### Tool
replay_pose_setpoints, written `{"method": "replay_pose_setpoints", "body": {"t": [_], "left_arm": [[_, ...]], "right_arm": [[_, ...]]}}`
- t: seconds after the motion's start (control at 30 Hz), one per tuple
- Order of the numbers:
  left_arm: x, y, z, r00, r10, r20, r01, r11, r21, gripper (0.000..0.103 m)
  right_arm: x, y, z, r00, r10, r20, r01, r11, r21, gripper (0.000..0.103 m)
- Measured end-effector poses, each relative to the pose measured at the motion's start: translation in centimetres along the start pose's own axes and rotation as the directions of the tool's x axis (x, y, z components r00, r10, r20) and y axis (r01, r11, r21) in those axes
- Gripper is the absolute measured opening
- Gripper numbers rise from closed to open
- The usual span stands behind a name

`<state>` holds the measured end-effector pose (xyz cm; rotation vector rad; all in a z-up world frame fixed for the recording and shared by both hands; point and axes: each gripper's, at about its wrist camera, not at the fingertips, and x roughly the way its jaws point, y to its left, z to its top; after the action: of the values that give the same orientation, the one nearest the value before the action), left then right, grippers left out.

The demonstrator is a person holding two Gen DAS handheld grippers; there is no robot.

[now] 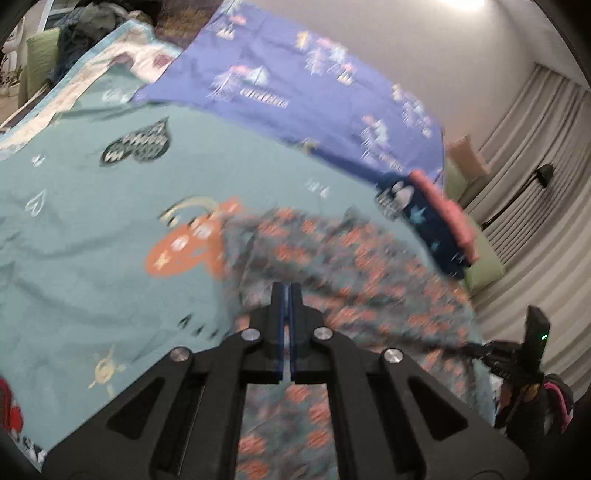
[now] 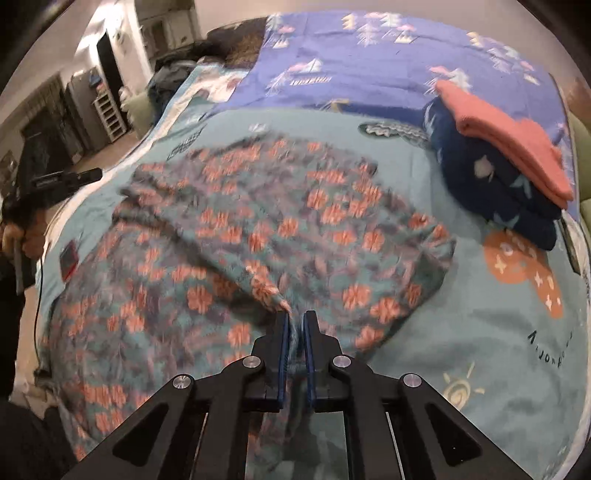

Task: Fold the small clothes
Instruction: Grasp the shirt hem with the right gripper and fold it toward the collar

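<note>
A grey-teal garment with orange flower print [image 2: 258, 236] lies spread and rumpled on the teal bedspread [image 2: 461, 350]; it also shows in the left wrist view [image 1: 351, 266]. My left gripper [image 1: 287, 286] is shut, its jaws pinched on an edge of the flowered garment. My right gripper [image 2: 295, 317] is shut on a raised fold of the same garment near its front edge. The left gripper shows at the left edge of the right wrist view [image 2: 66, 179], and the right gripper at the lower right of the left wrist view [image 1: 532, 350]. Both views are motion-blurred.
A stack of folded clothes, dark blue [image 2: 491, 184] with a pink piece [image 2: 509, 136] on top, sits at the bed's far right. A purple patterned sheet [image 2: 369, 62] covers the far side. A dark clothes pile [image 1: 92, 22] lies at the far left. Curtains [image 1: 546, 155] hang beyond the bed.
</note>
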<state>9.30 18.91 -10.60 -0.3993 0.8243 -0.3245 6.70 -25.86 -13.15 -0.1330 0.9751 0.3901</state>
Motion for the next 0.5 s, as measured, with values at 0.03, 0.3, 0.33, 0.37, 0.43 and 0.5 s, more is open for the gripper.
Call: {"method": "replay_pose_setpoints", "body": {"t": [0.03, 0.3, 0.33, 0.37, 0.43, 0.5], "left_arm": [[0.5, 0.7, -0.5, 0.999, 0.026, -0.025, -0.026, 1.0, -0.014, 0.002], [2.3, 0.7, -1.0, 0.999, -0.037, -0.009, 0.036, 0.997, -0.063, 0.053], [3.1, 0.3, -0.6, 1.0, -0.021, -0.017, 0.021, 0.999, -0.045, 0.053], [3.9, 0.2, -0.4, 0.999, 0.0, -0.034, -0.002, 0.999, -0.046, 0.051], [5.7, 0.5, 0.0, 0.997, 0.005, -0.081, -0.012, 0.997, -0.079, 0.003], [5.9, 0.7, 0.3, 0.997, 0.008, -0.078, -0.017, 0.993, -0.115, 0.004]], "right_arm": [[0.3, 0.3, -0.2, 1.0, -0.012, -0.014, 0.012, 1.0, -0.013, 0.007], [-0.6, 0.3, 0.0, 1.0, -0.024, -0.004, 0.025, 1.0, 0.013, 0.019], [-0.6, 0.3, 0.1, 1.0, -0.028, 0.0, 0.028, 0.999, 0.015, 0.021], [-0.6, 0.4, 0.1, 1.0, -0.025, 0.002, 0.025, 0.999, 0.02, 0.021], [-0.6, 0.5, 0.1, 1.0, -0.016, 0.003, 0.016, 0.999, 0.03, 0.022], [-0.5, 0.6, 0.0, 1.0, -0.025, 0.007, 0.025, 0.999, 0.041, 0.022]]}}
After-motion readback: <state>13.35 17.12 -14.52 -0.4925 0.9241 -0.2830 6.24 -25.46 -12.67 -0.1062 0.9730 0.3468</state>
